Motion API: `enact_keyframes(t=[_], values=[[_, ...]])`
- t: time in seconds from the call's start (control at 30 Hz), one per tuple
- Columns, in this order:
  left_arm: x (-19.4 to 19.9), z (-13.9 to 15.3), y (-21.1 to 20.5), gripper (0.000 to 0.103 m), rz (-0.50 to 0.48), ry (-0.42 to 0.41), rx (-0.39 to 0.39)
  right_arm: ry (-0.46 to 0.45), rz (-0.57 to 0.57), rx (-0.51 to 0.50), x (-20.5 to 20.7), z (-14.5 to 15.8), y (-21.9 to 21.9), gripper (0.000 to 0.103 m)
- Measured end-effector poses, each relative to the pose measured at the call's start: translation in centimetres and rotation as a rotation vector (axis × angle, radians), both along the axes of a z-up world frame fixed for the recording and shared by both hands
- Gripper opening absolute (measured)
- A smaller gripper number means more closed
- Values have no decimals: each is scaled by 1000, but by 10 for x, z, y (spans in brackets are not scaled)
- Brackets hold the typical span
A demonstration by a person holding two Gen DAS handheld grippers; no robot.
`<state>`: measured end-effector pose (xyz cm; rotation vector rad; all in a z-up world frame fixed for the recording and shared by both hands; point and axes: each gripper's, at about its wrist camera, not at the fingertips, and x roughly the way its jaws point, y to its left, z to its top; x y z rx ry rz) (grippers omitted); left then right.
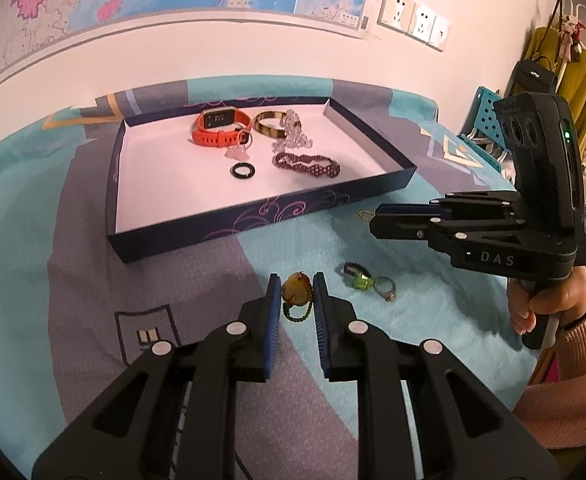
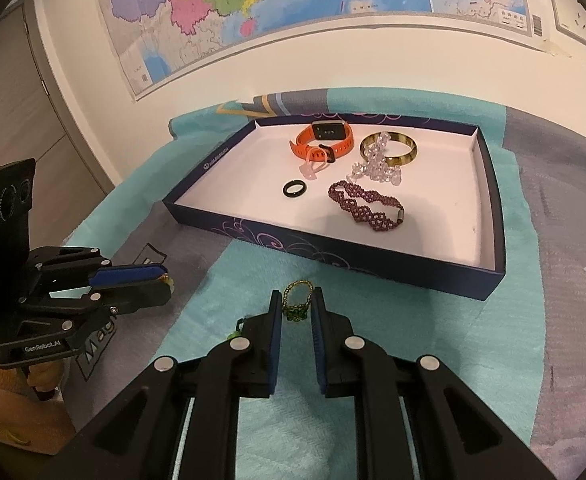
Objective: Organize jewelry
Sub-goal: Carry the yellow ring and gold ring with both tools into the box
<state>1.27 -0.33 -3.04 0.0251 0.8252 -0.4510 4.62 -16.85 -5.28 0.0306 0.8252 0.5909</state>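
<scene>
**Two pinches lined up, the tray straight ahead of both**

The left gripper (image 1: 297,288) has its jaws partly closed around an amber bead charm (image 1: 296,289), whose green cord loop trails back toward the wrist between the blue pads (image 1: 273,322). The pads sit just beside the bead on both sides; whether they already press it cannot be told from the left wrist view. From the right wrist view the same gripper looks nearly closed, with a bit of the charm showing at its tip.

The right gripper (image 2: 296,304) is likewise spread only narrowly, its fingers flanking a small gold-and-green beaded ring (image 2: 295,300) that lies on the teal blanket (image 2: 373,360); firm contact is not visible.

Beyond each gripper, directly forward along the fingers, stands the dark blue tray (image 2: 489,272), its near wall between the grippers and the white floor. It already holds an orange watch (image 2: 321,138), a bangle (image 2: 389,148), a black ring (image 2: 294,189) and a purple beaded bracelet (image 2: 367,208).

A green ring (image 1: 359,280) and a silver ring (image 1: 385,287) lie on the blanket just right of the left gripper, nearer to it than to the right one.
</scene>
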Motion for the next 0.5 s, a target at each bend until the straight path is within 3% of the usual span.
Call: enact_keyframes(t=[0.5], values=[[14,18,-3,17,9,-42,-16,-42,-8,17,1,16,-3,13]])
